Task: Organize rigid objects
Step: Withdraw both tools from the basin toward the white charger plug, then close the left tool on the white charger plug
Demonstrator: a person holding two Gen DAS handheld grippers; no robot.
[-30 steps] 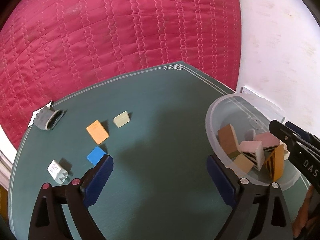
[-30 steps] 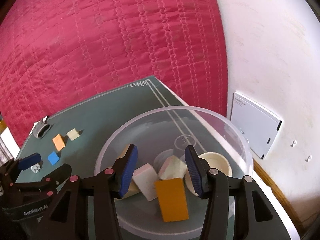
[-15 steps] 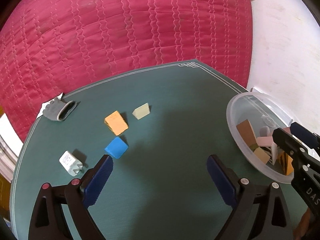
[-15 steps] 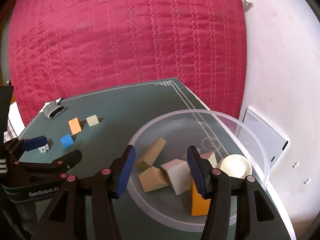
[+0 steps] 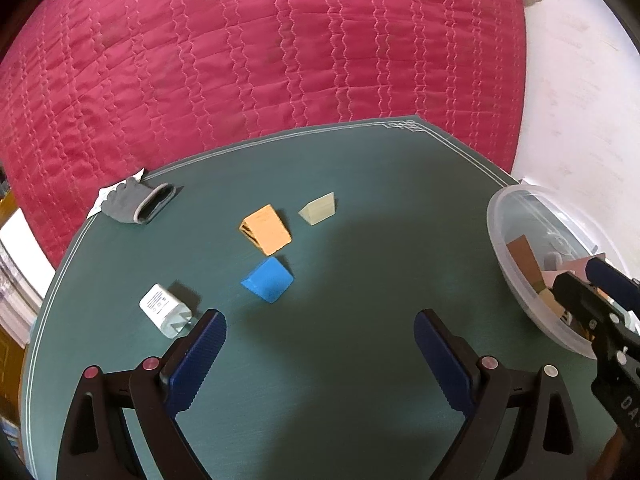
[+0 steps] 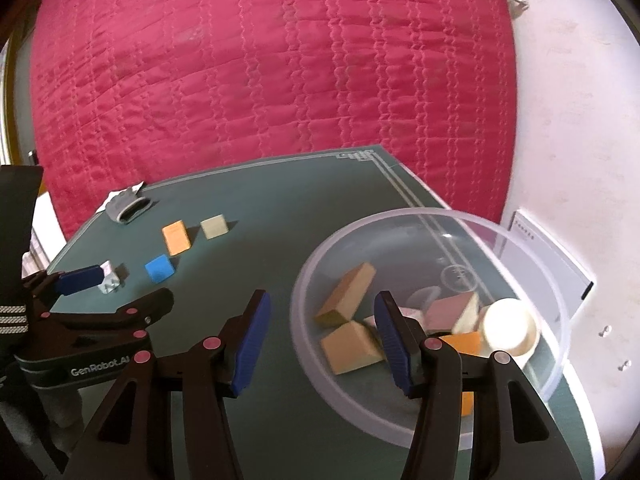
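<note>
Blue pads on both tools, and nothing between either pair. The left gripper [image 5: 320, 344] hangs over the green mat [image 5: 360, 280] with its jaws spread wide. The right gripper [image 6: 320, 332] has just been opening, empty, one finger over the bowl's [image 6: 520, 232] near rim, the other over the mat.

Loose on the mat: a blue block [image 5: 267, 280], an orange block [image 5: 266, 229], a tan block [image 5: 318, 209] and a white charger [image 5: 165, 311], which lies just past the left fingertip. The bowl already holds several blocks.

The risk as I see it: the blue block sits tilted, so a skewed pinch could squirt it away. The right finger at the rim could snag and tip the light bowl if it swings left carelessly.
</note>
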